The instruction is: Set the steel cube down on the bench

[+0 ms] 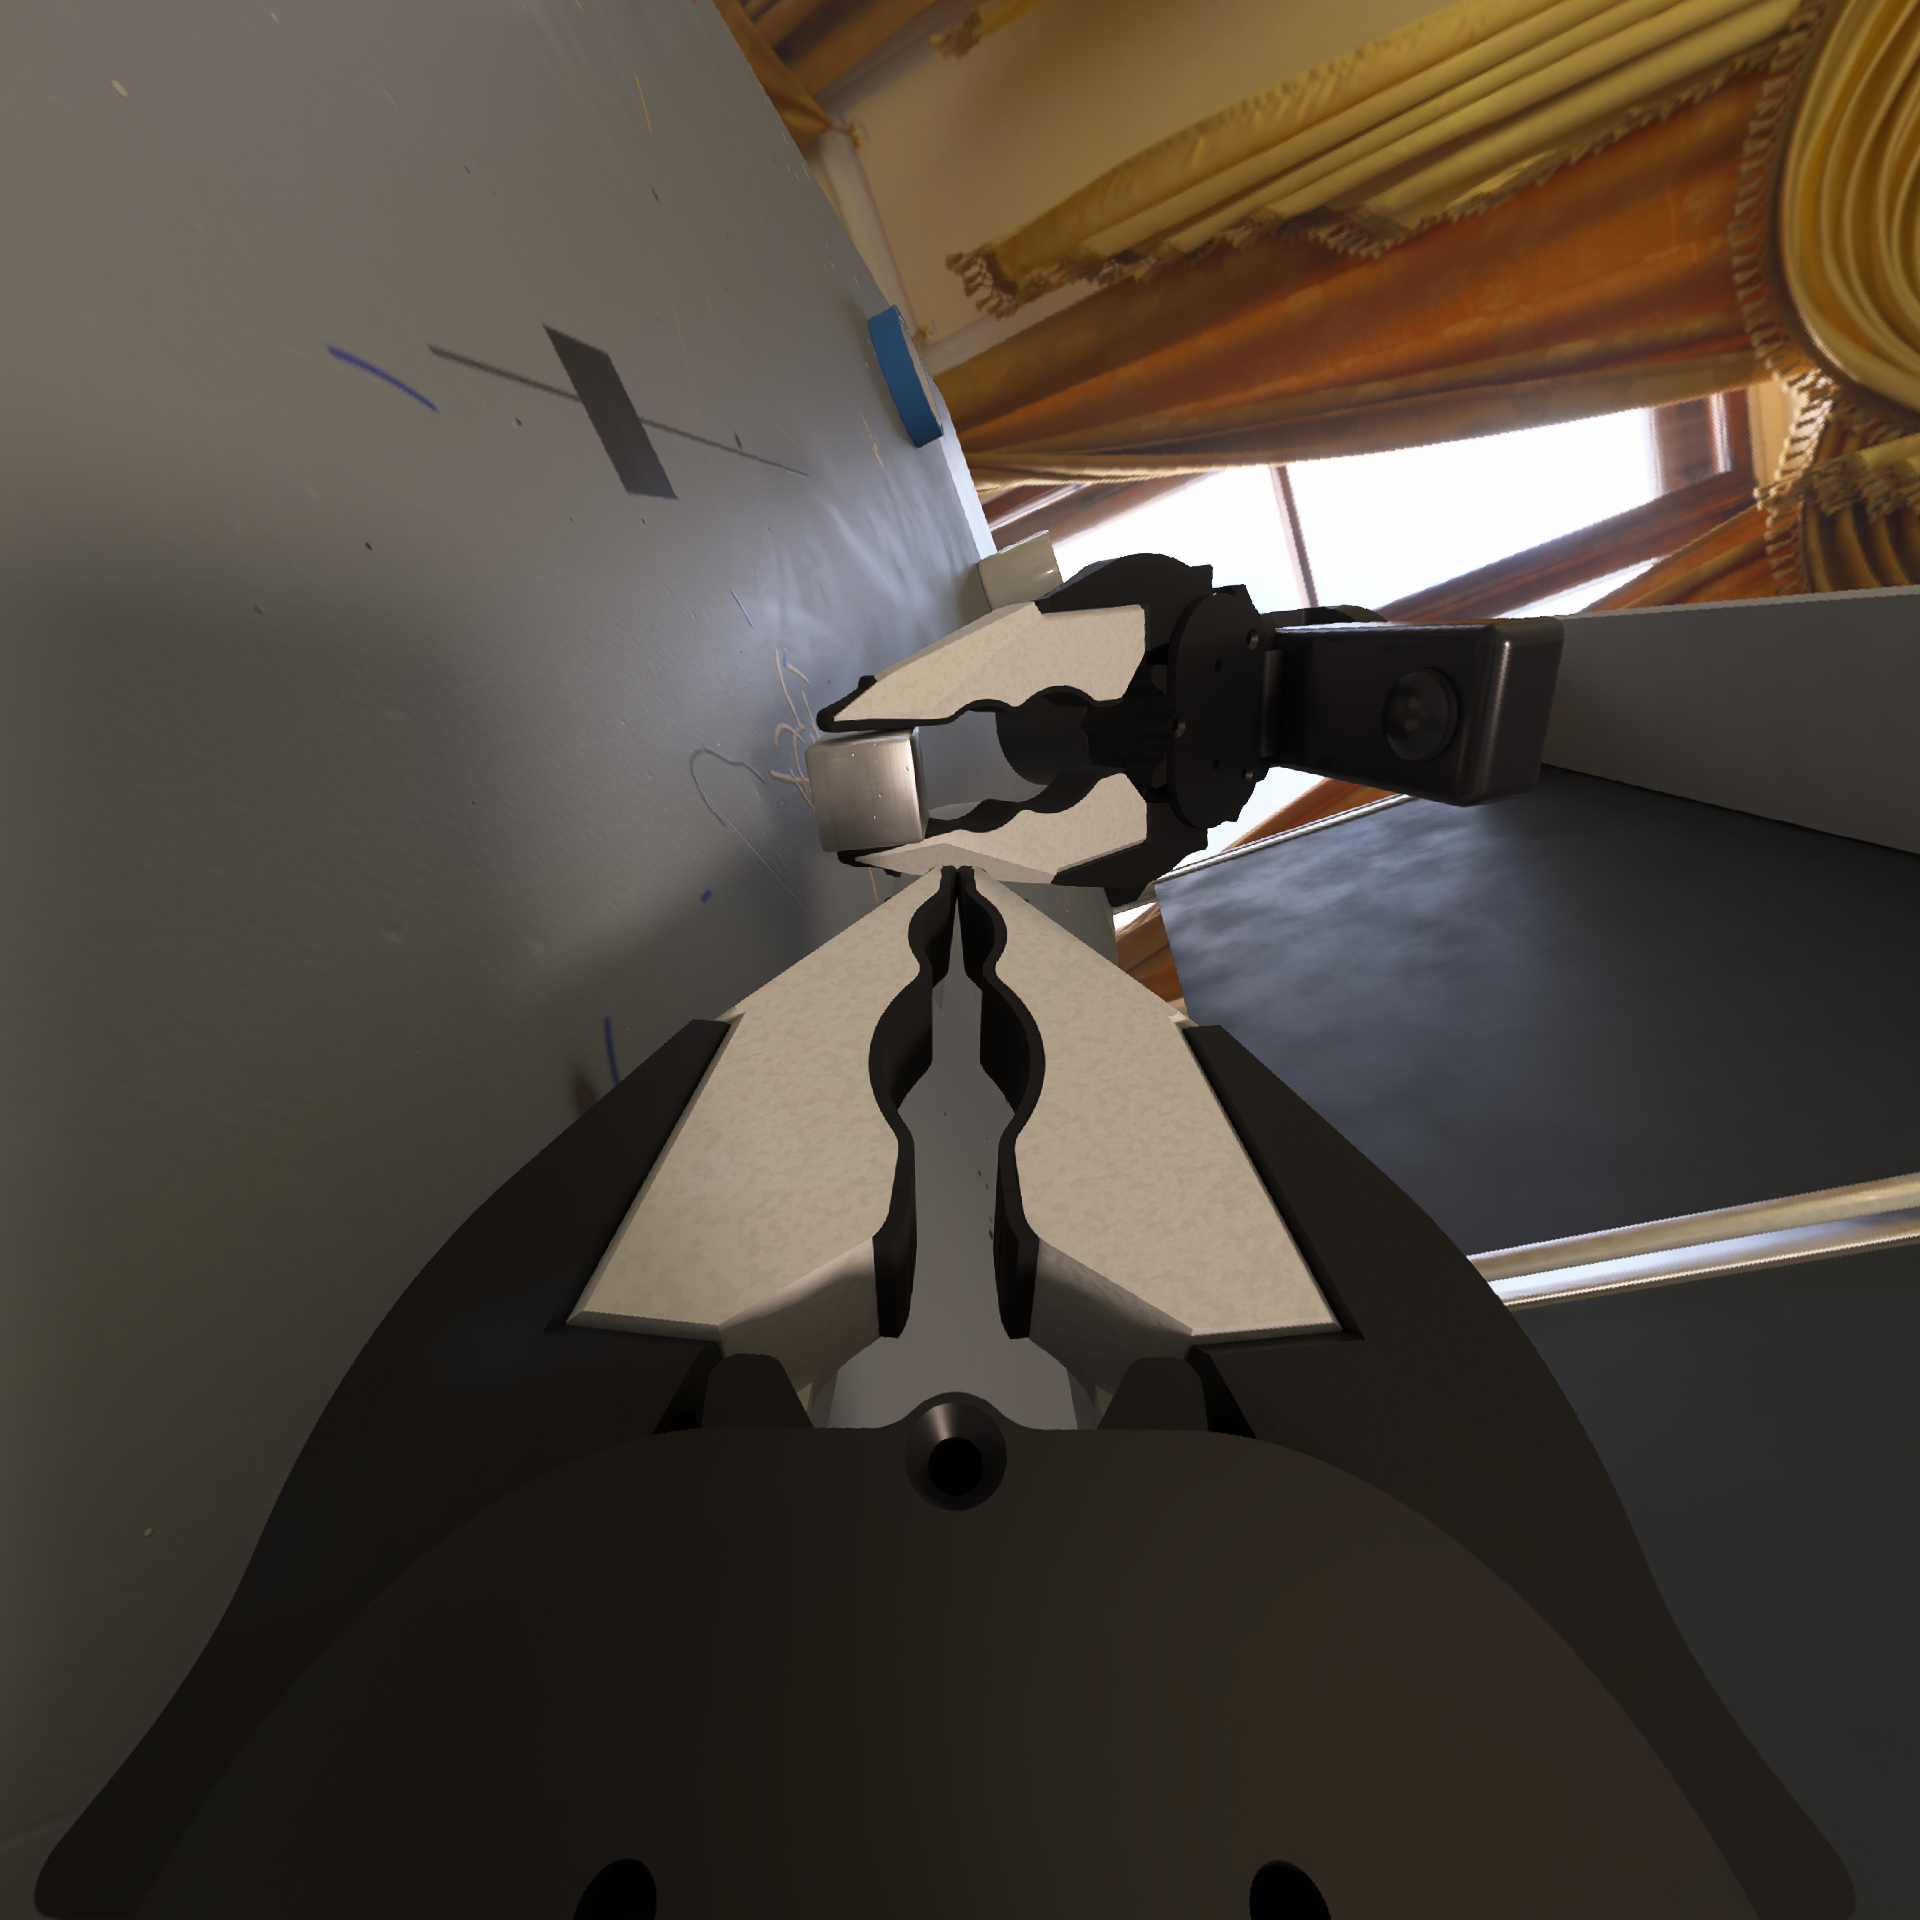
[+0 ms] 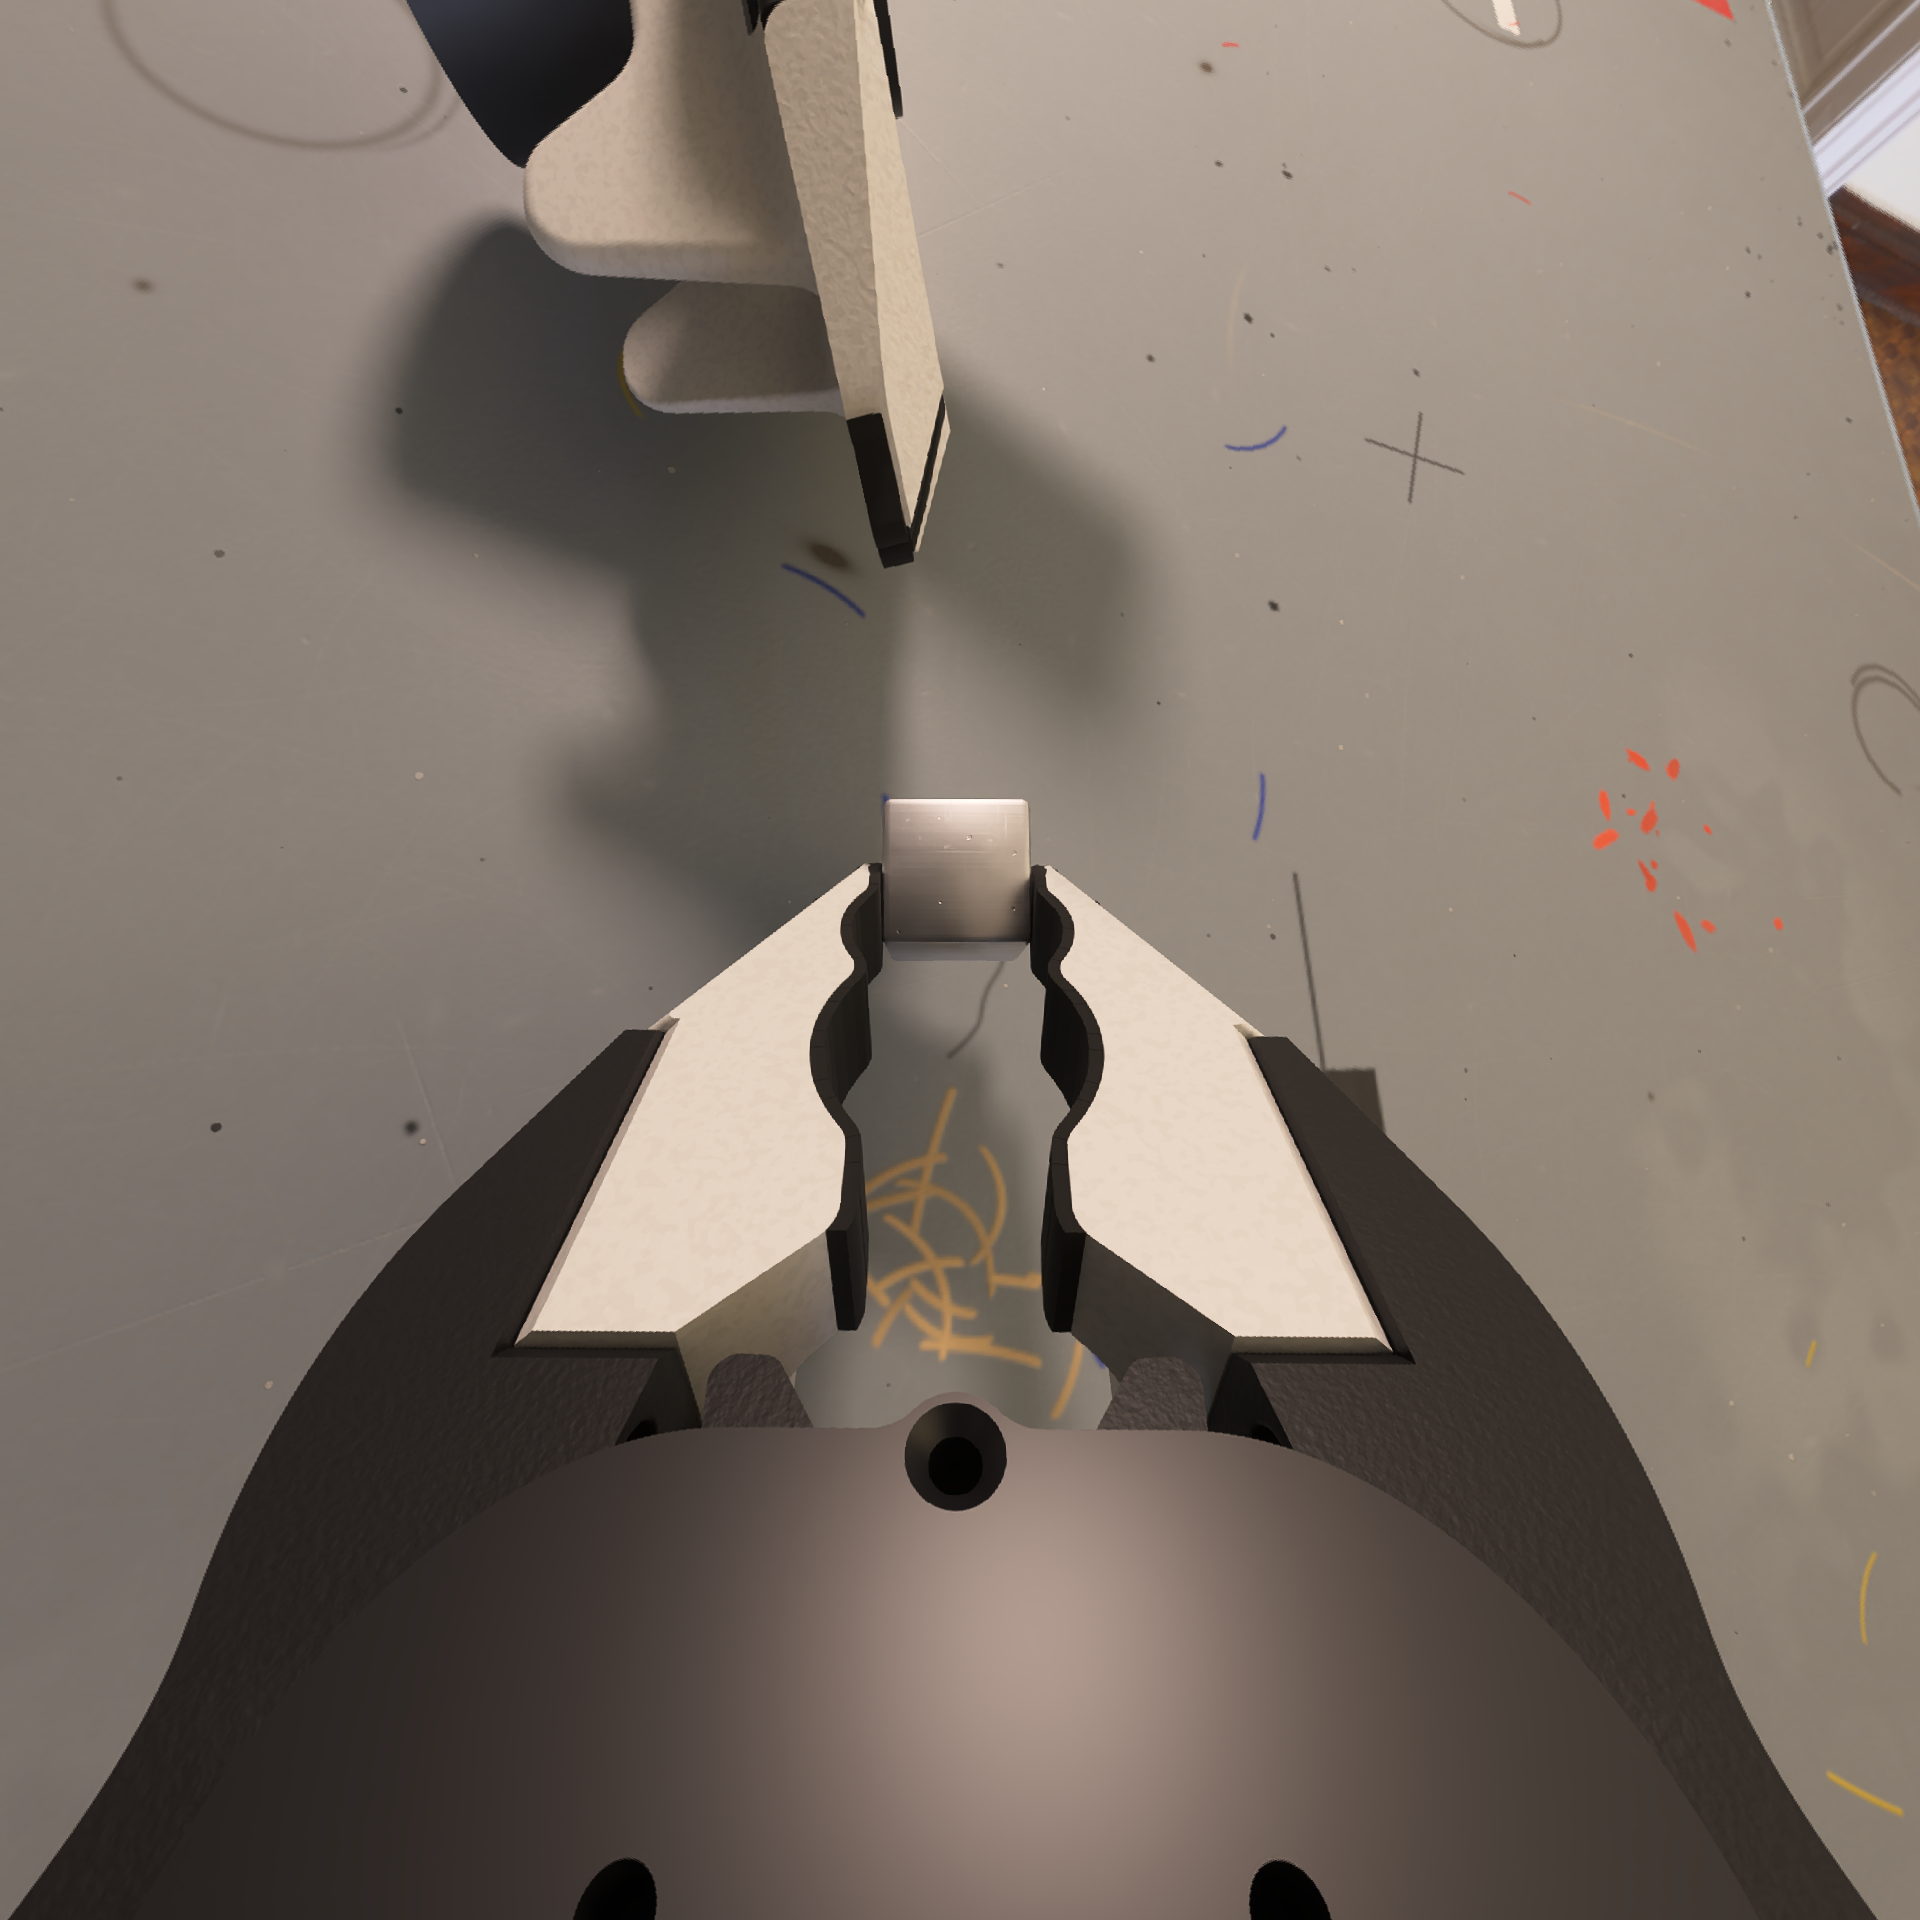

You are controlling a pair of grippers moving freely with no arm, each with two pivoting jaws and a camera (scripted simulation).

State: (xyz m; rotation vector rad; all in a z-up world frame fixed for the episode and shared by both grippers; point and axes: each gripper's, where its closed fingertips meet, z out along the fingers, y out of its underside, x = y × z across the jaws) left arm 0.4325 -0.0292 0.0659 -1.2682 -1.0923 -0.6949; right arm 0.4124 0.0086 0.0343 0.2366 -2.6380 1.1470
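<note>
So the steel cube (image 2: 956, 878) is sitting pinched between the very tips of the right hand-held gripper (image 2: 956, 904), jaws parted only as wide as the cube itself, dark pads pressing on its left and right faces. The far half of the cube is poking out past the fingertips. From the left wrist view the cube (image 1: 868, 792) is looking like it's right up against the grey worktop (image 1: 312, 727), though whether it's actually touching I can't tell.

The left hand-held gripper (image 1: 956, 896) is holding nothing, its fingers squeezed together so the tips are meeting. In the right wrist view it's (image 2: 899, 520) hanging just beyond the cube, pointing down toward it, apart from it and casting a big shadow on the worktop (image 2: 312, 727).

Plenty of open surface all around, just scribbles and paint specks. The worktop's right edge is running well off to the right. A blue block (image 1: 904, 379) and a pale block (image 1: 1018, 577) are sitting by the far edge, well apart from the cube.
</note>
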